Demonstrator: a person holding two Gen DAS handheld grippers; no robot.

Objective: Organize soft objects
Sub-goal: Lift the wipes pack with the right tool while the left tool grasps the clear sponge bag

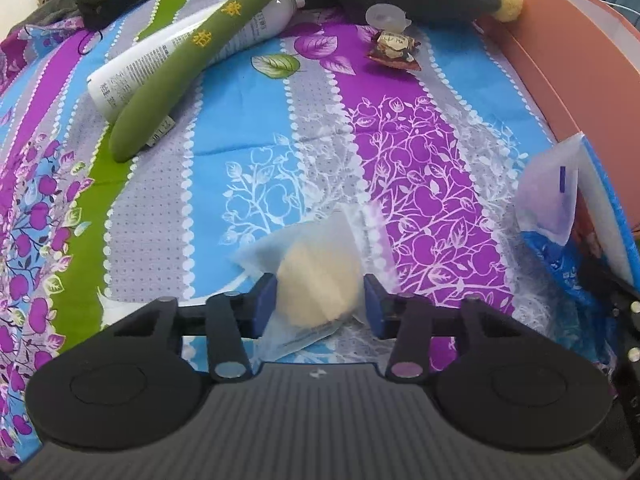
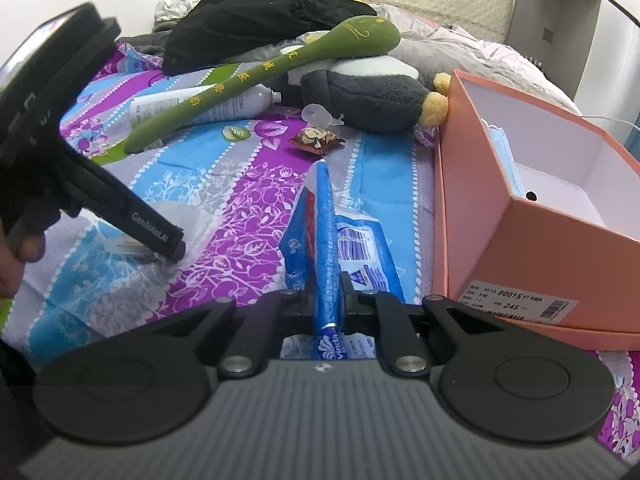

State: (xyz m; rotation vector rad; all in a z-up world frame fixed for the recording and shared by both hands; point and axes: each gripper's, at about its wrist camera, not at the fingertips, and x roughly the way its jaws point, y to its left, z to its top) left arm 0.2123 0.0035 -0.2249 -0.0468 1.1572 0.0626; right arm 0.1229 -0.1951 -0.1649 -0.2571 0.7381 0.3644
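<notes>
The left hand-held gripper (image 1: 320,304) stood half-wide around a clear pouch (image 1: 316,280) with a cream pad inside, low on the bed (image 1: 248,128); its blue pads flanked the pouch, though whether they pressed it was hard to tell. The right hand-held gripper (image 2: 323,292) was pinched narrow on the edge of a blue tissue pack (image 2: 352,248), whose near end was hidden behind the fingers. Right of it sat an open pink box (image 2: 520,248) with a blue mask draped on its wall; its far side was cut off. The sheet between pouch and box lay open. Farther off lay a candy wrapper (image 2: 316,138), a green plush snake (image 2: 256,76) over a white bottle (image 2: 240,106), and a grey plush (image 2: 368,96), partly hidden by dark clothes (image 2: 256,20).
</notes>
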